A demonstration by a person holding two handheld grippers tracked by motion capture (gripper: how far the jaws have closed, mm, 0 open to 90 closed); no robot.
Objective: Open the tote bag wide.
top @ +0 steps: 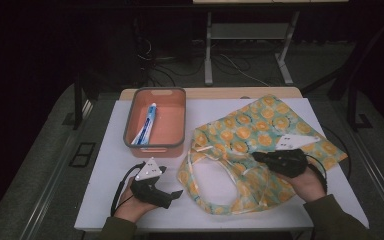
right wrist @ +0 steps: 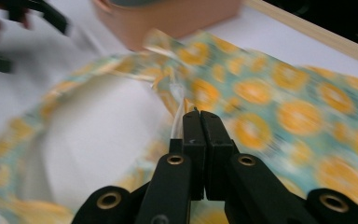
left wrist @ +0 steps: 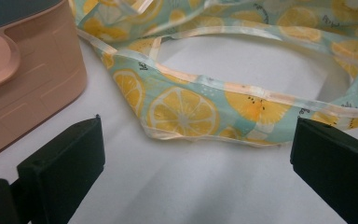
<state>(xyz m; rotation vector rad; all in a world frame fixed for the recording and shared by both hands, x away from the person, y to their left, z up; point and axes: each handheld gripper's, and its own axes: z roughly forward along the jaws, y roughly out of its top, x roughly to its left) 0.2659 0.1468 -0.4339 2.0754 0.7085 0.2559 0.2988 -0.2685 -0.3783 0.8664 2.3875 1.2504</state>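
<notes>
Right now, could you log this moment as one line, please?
left gripper: open, near bag | right gripper: shut on bag | toothpaste: in bin

The right gripper view is blurry, so the orange circles on the soft blue-green cloth bag (right wrist: 279, 107) look smeary, and the peach plastic bin (right wrist: 168, 18) is cut off at the top edge. In the left gripper view, that bin's side (left wrist: 32, 88) runs off the left edge. The writing on the blue and white tube (top: 146, 124) inside the bin is too small to read.

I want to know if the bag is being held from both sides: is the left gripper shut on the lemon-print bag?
No, the left gripper has its jaws wide apart over bare table, short of the lemon-print bag.
</notes>
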